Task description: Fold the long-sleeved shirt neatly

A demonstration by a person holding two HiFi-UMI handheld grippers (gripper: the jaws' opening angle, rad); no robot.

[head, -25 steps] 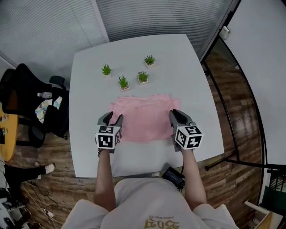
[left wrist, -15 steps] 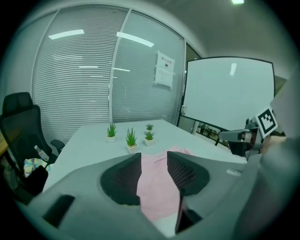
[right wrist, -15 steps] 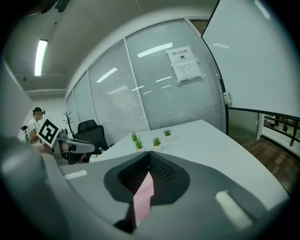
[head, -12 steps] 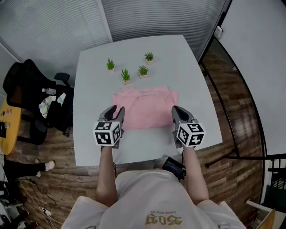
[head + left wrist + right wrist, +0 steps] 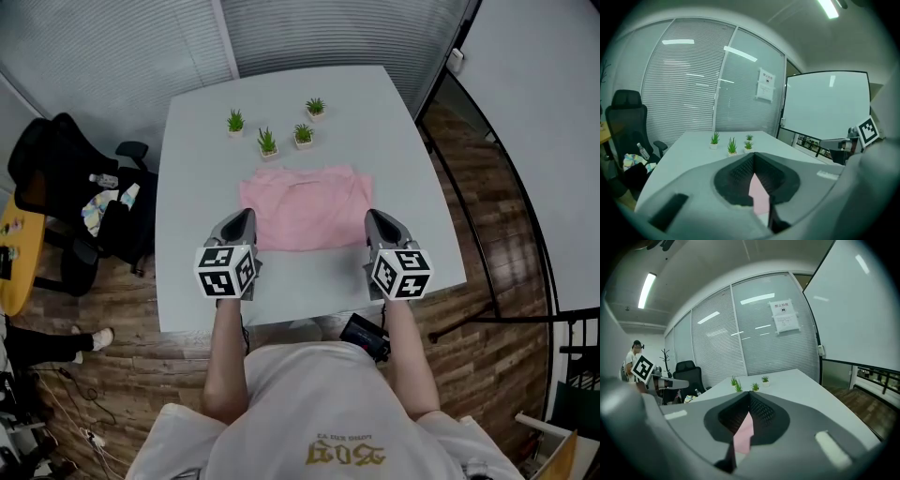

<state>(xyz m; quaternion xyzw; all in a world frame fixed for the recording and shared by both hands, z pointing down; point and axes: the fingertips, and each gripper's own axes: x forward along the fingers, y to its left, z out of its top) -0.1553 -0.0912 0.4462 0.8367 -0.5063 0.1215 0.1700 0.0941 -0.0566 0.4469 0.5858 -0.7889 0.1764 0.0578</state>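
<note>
The left gripper's (image 5: 753, 155) jaws have just been closing and now meet at the tips with nothing between them; the right gripper's (image 5: 749, 393) jaws are pressed together too, also empty. In each gripper view a strip of pink shows only through the gap behind the joined tips, lying on the table below, not pinched by the pads. The shirt (image 5: 305, 206) lies folded into a flat, roughly rectangular pink pack near the middle of the white table (image 5: 394, 122). In the head view the grippers sit on either side of its near edge, the left by the near left corner and the right by the near right corner, both pointing away from the person. Beyond the shirt, toward the far edge, stand four small potted plants (image 5: 267, 142) in a loose cluster, well apart from the cloth. A black chair (image 5: 52, 173) with items on it stands off the table's left side.
</note>
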